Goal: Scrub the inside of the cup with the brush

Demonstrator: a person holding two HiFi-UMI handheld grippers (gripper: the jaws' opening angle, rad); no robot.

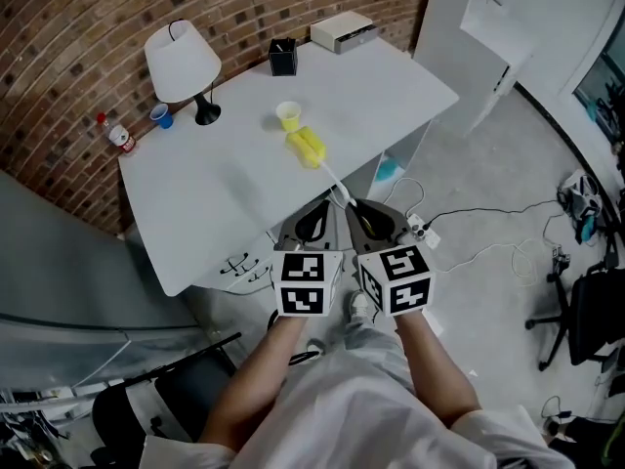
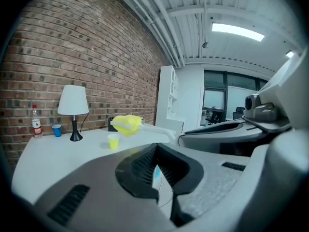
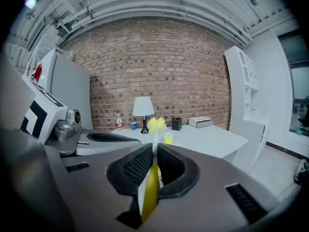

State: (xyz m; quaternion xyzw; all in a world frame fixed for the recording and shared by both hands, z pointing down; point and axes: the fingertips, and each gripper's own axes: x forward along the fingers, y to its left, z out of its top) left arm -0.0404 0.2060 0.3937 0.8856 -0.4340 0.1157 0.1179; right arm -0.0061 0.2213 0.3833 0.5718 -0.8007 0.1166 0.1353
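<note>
Small yellow cup (image 1: 288,115) stands upright and open-mouthed on a white table (image 1: 195,203), toward its far half. It looks like thin, smooth plastic w/ a slight taper.

The brush (image 1: 307,147) is not in it yet. Its blocky yellow head, soft-looking like sponge or dense bristle, hangs in the air just beside the cup on the near side. From the left gripper view it sits above cup height and clear of the tabletop. A slim white stem runs back from the head into a yellow grip end.

The right gripper (image 1: 354,206) pinches that grip end between ribbed black pads, jaws pressed tight on it. The left gripper (image 2: 156,166) is pressed together on nothing and sits alongside the right one, off the table's near edge.

Step in hand, as I judge it: the approach, w/ the brush carried toward the cup and no scrubbing begun. The next move prob. calls for tipping the head down and lining it up over the mouth. The head looks about as wide as the opening, so it may need an angle or squeeze. A cup this light could skate or tip, so the idle left gripper would do well to steady its wall.

Further out: a white-shaded lamp (image 1: 181,62) on a black stem, a blue cup (image 1: 161,115), a small bottle (image 1: 119,135), a black pen pot (image 1: 283,57) and a white box (image 1: 342,30) — all along the table's far side by a brick wall (image 1: 88,27).
</note>
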